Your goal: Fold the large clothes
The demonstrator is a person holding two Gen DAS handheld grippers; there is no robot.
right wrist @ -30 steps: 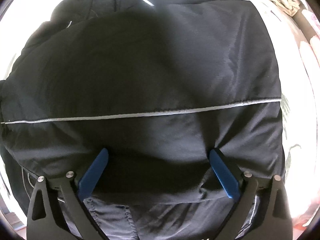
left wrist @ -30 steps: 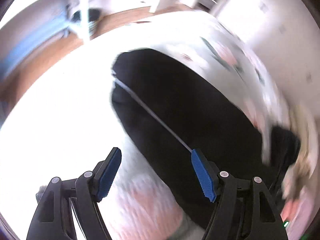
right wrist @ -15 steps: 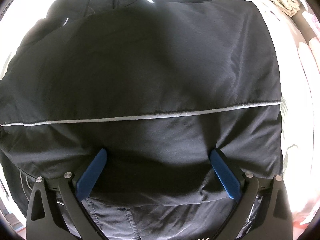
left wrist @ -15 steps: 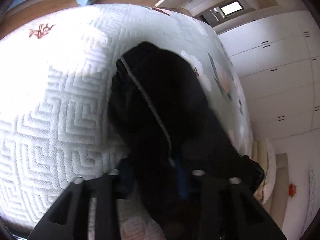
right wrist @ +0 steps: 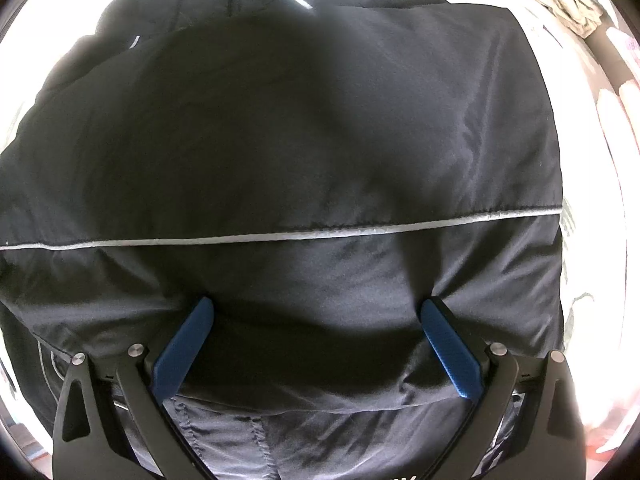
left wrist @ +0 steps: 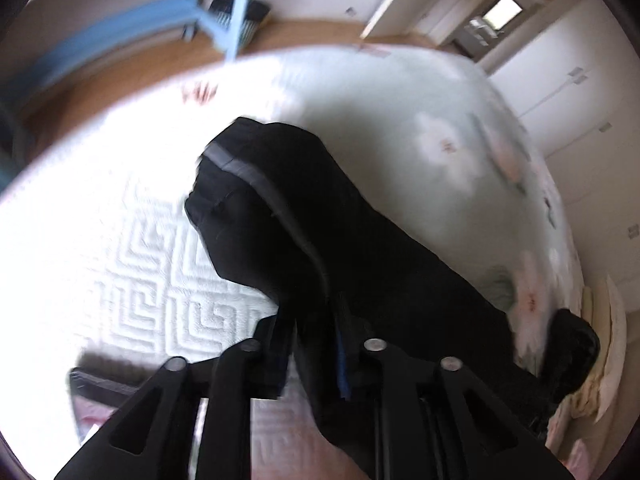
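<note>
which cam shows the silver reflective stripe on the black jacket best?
Right wrist view: the silver reflective stripe runs sharp and unbroken across the black padded jacket, above the open right gripper. In the left wrist view the stripe is blurred and curves toward the left gripper, shut on the fabric.

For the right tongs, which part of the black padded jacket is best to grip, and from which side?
Probably the near folded edge of the black padded jacket, approached from the camera side. There the top layer ends in a free lip over the lining, between the open right tongs. The broad panel above the grey reflective stripe lies flat, offering nothing to pinch.
</note>
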